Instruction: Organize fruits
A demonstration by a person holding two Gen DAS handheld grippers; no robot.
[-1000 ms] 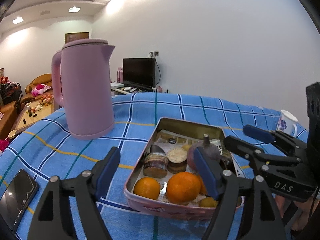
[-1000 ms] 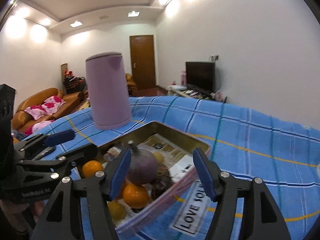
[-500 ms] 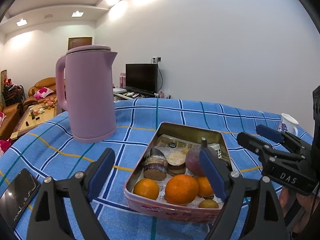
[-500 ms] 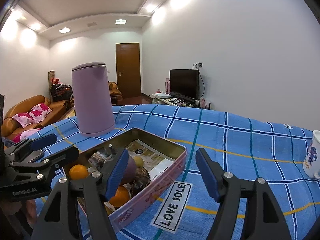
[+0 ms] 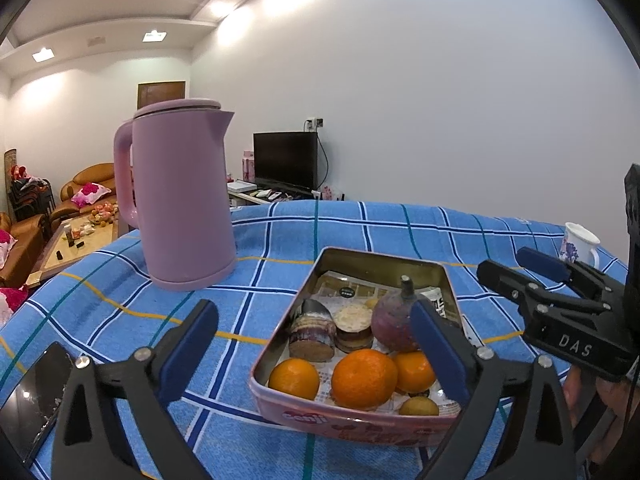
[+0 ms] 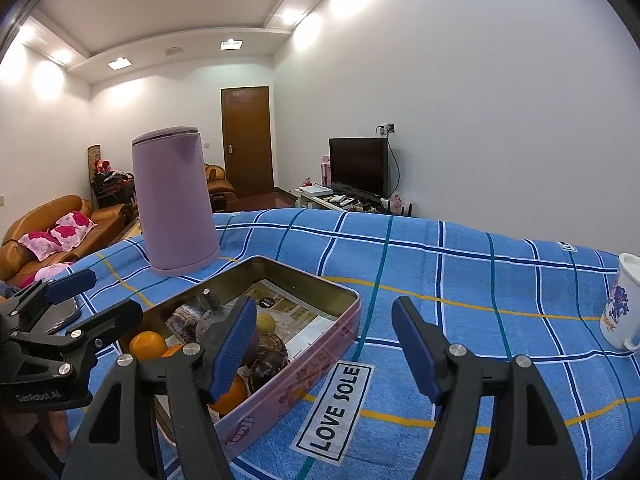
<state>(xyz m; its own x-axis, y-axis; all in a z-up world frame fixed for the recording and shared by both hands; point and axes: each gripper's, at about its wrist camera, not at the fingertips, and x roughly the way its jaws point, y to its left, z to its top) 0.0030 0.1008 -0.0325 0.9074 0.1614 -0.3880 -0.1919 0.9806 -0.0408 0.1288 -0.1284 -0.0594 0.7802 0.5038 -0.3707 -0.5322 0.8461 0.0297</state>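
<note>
1 tin (image 5: 280,408) on worktop (image 5: 280,240). Inside: 3 oranges (image 5: 364,378), 1 small yellow fruit (image 5: 419,407), 1 purple stemmed fruit (image 5: 394,322), 2 brown round pieces (image 5: 312,338). Outside: 1 pink kettle (image 5: 182,200), 1 mug (image 5: 580,242), 1 phone (image 5: 36,396). 2 claws (image 5: 312,350) seen, both spread.

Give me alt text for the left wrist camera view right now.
An open left gripper hovers over a pink tin holding three oranges, a purple fruit and small cakes on a blue checked tablecloth. A pink kettle stands behind it; the right gripper is alongside.
</note>
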